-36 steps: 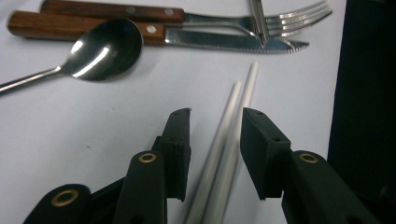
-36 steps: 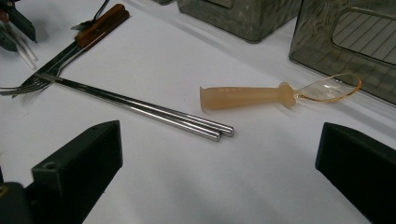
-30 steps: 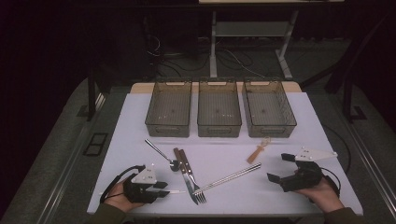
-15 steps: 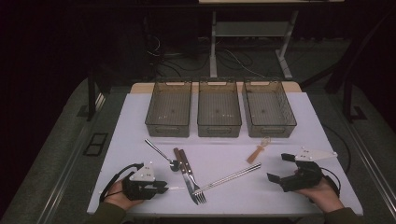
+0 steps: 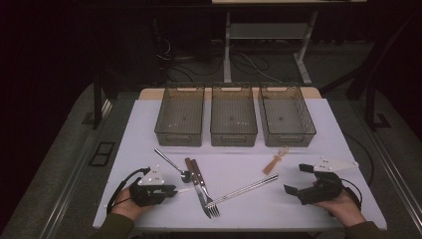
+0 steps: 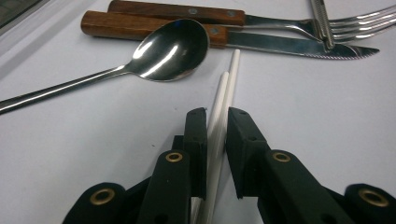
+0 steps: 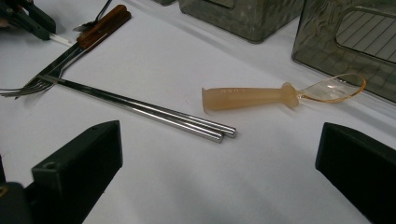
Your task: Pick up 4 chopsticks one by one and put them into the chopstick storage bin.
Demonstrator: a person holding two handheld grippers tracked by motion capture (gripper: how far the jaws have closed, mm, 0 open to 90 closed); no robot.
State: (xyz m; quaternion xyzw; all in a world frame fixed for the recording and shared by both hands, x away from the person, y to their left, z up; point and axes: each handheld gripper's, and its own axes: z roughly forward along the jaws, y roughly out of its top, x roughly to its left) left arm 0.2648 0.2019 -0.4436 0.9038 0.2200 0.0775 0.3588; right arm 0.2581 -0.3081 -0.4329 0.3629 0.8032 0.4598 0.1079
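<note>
A pair of white chopsticks lies on the white table, tips toward a metal spoon. My left gripper is shut on them near their middle; in the high view it sits at the front left. Behind the spoon lie a wooden-handled knife and fork. My right gripper stands wide open at the front right, nothing between its jaws. Ahead of it lie metal chopsticks and an orange plastic spoon.
Three empty grey bins stand side by side at the back of the table. The metal chopsticks cross the fork's tines. Dark floor and a table frame lie beyond.
My left gripper has edged right along the white chopsticks toward the spoon and closed on them. The right gripper has stayed where it was.
</note>
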